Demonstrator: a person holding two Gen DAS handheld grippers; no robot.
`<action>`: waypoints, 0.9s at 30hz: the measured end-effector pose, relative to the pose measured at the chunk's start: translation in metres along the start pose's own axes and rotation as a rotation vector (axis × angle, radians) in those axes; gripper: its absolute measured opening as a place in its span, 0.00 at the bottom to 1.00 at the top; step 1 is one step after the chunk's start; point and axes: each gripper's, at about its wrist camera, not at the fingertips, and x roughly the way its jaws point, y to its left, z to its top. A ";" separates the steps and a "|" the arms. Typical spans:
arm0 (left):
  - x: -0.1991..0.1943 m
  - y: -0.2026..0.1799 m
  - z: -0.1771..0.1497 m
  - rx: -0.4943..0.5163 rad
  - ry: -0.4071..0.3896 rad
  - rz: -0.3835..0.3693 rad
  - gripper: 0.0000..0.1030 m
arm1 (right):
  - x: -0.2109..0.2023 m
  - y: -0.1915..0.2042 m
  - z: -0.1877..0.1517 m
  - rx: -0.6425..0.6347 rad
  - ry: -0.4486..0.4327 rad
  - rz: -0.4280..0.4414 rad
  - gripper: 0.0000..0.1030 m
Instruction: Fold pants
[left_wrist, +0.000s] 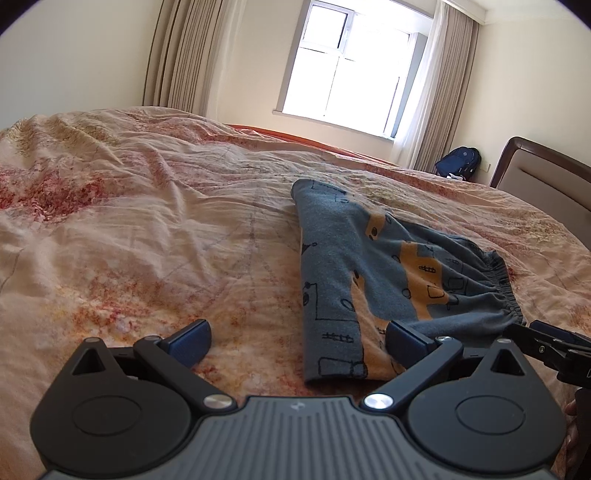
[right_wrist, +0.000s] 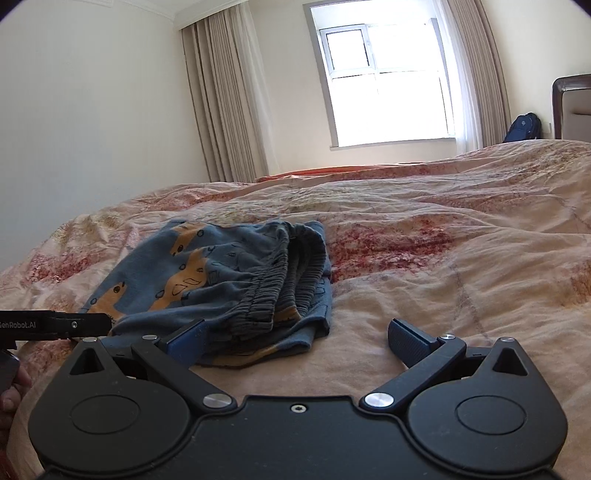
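Small blue pants (left_wrist: 373, 273) with orange patches and black doodles lie folded on the bed, the dark elastic waistband (left_wrist: 502, 284) at their right end. In the right wrist view the pants (right_wrist: 221, 280) lie ahead to the left, waistband (right_wrist: 284, 288) layers stacked. My left gripper (left_wrist: 295, 341) is open and empty, its jaws wide, just short of the pants' near edge. My right gripper (right_wrist: 295, 341) is open and empty, its left finger (right_wrist: 188, 339) by the pants' near edge. Each gripper shows at the edge of the other's view.
The bed is covered by a rumpled cream and red floral quilt (left_wrist: 129, 229). A headboard (left_wrist: 546, 181) stands at the right. A window (left_wrist: 351, 70) with curtains is behind, and a blue backpack (left_wrist: 460, 160) sits on the floor by the wall.
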 end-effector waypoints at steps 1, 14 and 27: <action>0.002 0.001 0.005 -0.008 0.005 0.002 1.00 | 0.003 0.000 0.003 0.004 0.008 0.021 1.00; 0.058 -0.005 0.048 0.015 0.099 0.002 1.00 | 0.073 -0.013 0.049 0.153 0.196 0.214 1.00; 0.063 0.000 0.031 0.003 0.057 -0.012 1.00 | 0.074 -0.032 0.029 0.252 0.123 0.291 1.00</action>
